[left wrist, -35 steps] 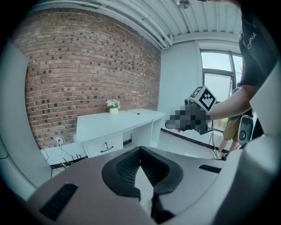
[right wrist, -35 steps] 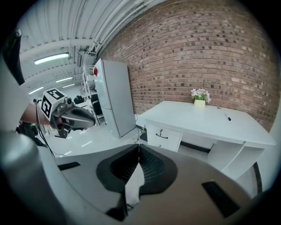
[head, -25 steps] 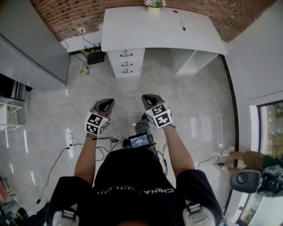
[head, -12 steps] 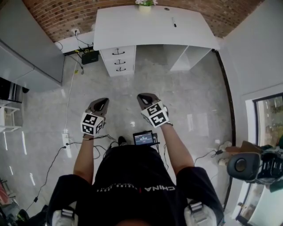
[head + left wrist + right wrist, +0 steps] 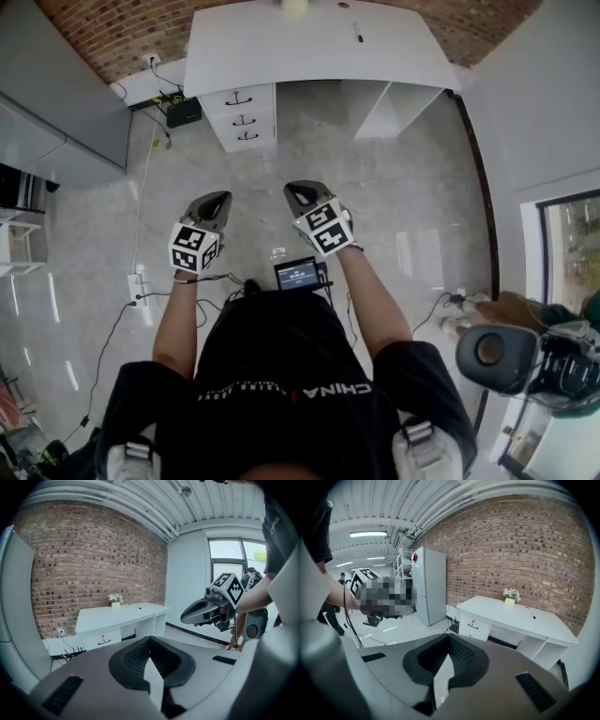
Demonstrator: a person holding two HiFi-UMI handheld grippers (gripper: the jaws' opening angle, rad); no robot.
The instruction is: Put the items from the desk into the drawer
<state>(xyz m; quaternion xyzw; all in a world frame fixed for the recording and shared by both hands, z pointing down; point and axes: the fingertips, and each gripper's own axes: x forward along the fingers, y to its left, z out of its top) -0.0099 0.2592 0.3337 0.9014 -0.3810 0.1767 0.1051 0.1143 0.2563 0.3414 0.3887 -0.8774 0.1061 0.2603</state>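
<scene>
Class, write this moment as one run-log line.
left hand-held gripper: shut, empty | right hand-held gripper: shut, empty | desk: ahead, untouched | drawers: closed | pen: on desk

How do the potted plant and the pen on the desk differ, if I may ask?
The potted plant stands upright by the brick wall; the pen lies flat, nearer the front. The plant is pale and bulky, the pen dark and thin. Both rest on the white desk.

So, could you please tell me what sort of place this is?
Likely a loft-style office or lab: a bare brick wall, a white desk with three drawers, and cables trailing over a polished floor.
</scene>
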